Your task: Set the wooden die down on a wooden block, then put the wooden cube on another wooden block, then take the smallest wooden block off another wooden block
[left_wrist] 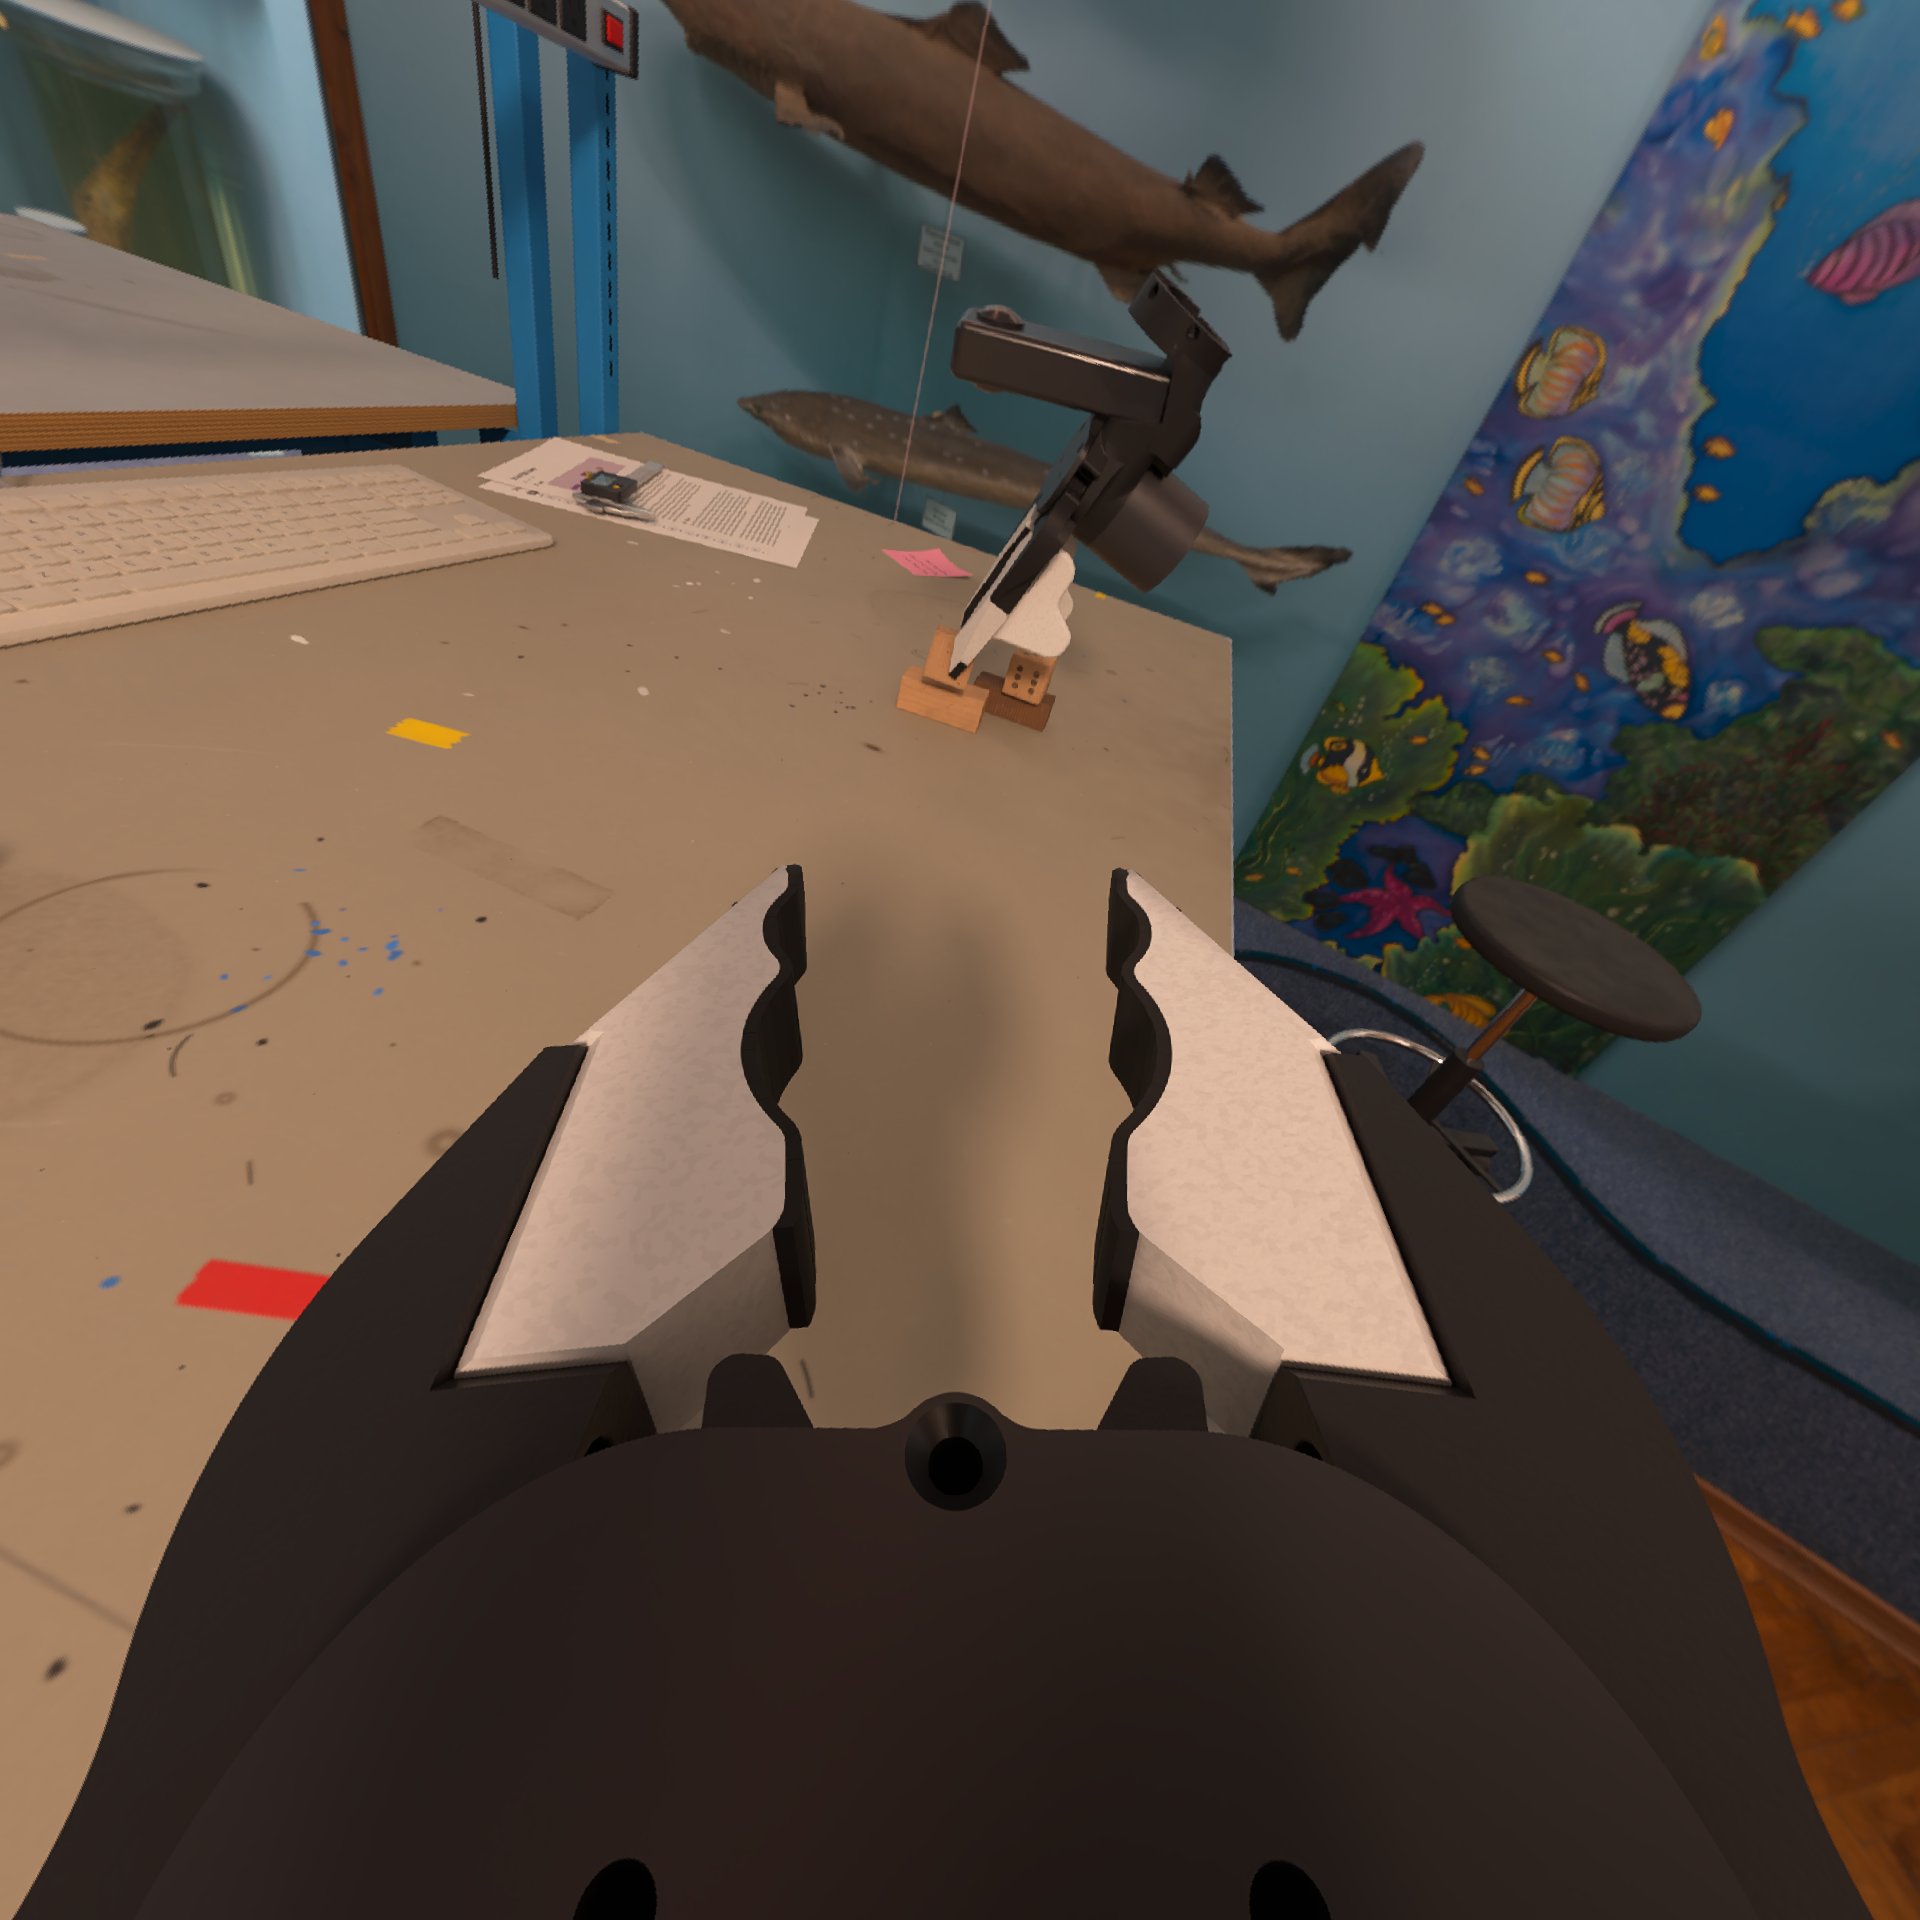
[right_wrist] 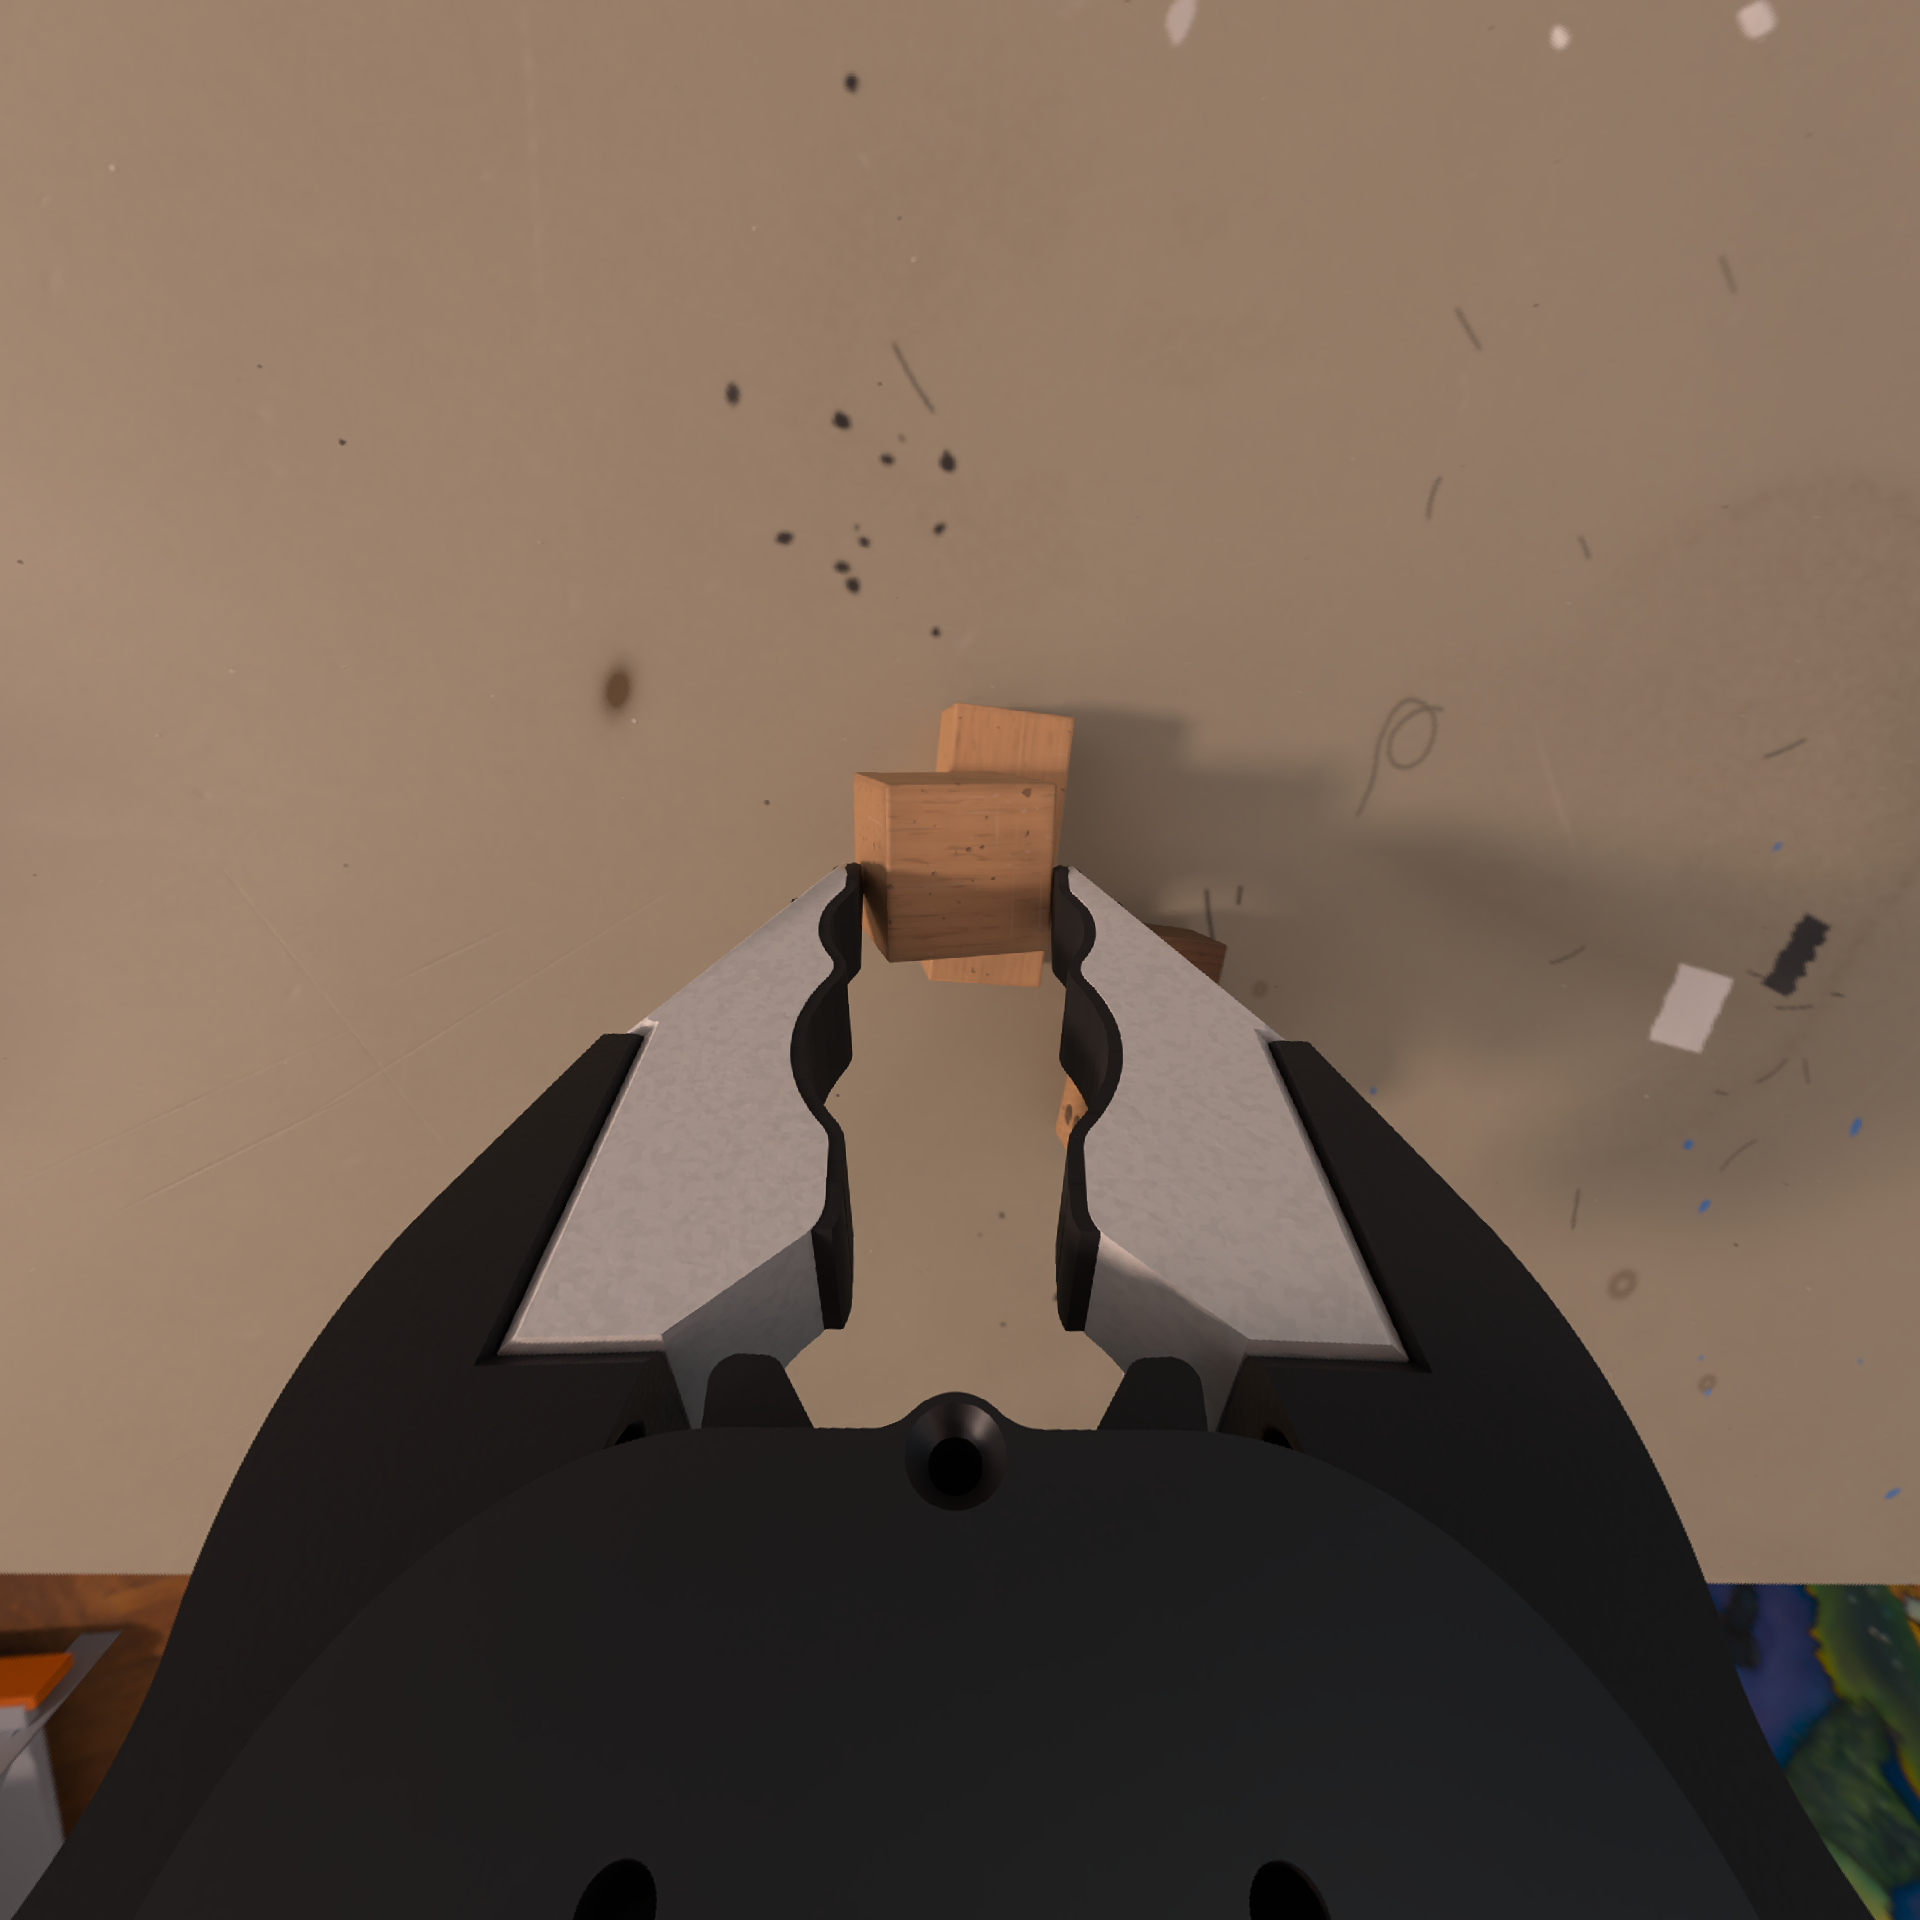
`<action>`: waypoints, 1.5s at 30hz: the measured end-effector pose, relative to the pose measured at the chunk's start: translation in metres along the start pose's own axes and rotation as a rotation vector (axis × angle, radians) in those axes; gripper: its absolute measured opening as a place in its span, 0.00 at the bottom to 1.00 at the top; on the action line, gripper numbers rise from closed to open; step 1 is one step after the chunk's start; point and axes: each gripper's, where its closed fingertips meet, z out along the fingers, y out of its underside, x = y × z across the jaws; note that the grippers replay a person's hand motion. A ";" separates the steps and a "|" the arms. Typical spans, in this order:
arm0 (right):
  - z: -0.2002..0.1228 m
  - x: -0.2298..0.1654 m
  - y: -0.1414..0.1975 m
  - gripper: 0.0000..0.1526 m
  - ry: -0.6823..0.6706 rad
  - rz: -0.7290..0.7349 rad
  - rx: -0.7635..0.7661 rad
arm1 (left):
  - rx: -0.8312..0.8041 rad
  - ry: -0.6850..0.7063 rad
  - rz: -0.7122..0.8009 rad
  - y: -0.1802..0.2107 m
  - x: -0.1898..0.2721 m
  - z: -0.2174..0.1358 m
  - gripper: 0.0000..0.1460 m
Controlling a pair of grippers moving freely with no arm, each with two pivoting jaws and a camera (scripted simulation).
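Nearest in the left wrist view, the left gripper [left_wrist: 956, 883] hangs above the table [left_wrist: 644, 831] with its jaws spread wide and nothing between them; it touches nothing and stands well apart from the work.

Far across the table, toward its right edge, lies the cluster of wooden pieces. The wooden die [left_wrist: 1029, 676] rests on a darker wooden block [left_wrist: 1023, 709], so the first step appears done. Just left of it, the wooden cube [left_wrist: 948, 657] sits tilted over a pale wooden block [left_wrist: 940, 707].

In the right wrist view, the right gripper [right_wrist: 956, 883] points down at the table. Its fingertips [right_wrist: 1062, 891] flank the near end of the wooden cube [right_wrist: 961, 868], pressing or nearly pressing its two side faces; most of the cube projects beyond the tips. Whether the grip is firm cannot be told for certain. The pale block [right_wrist: 1003, 740] shows beyond and beneath the cube.

Handling, as a judgement: the cube is rigid, light and smooth-faced, neither fragile nor soft. Flat parallel faces suit a two-finger pinch, best taken square across opposite sides near the middle. A hold by the tips alone may let it pivot or slip, and a tilted release could tip it off the block.
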 end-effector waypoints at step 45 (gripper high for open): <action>0.034 -0.384 -0.287 0.44 -0.279 -1.378 0.159 | -0.119 0.044 0.035 0.037 -0.018 -0.001 0.41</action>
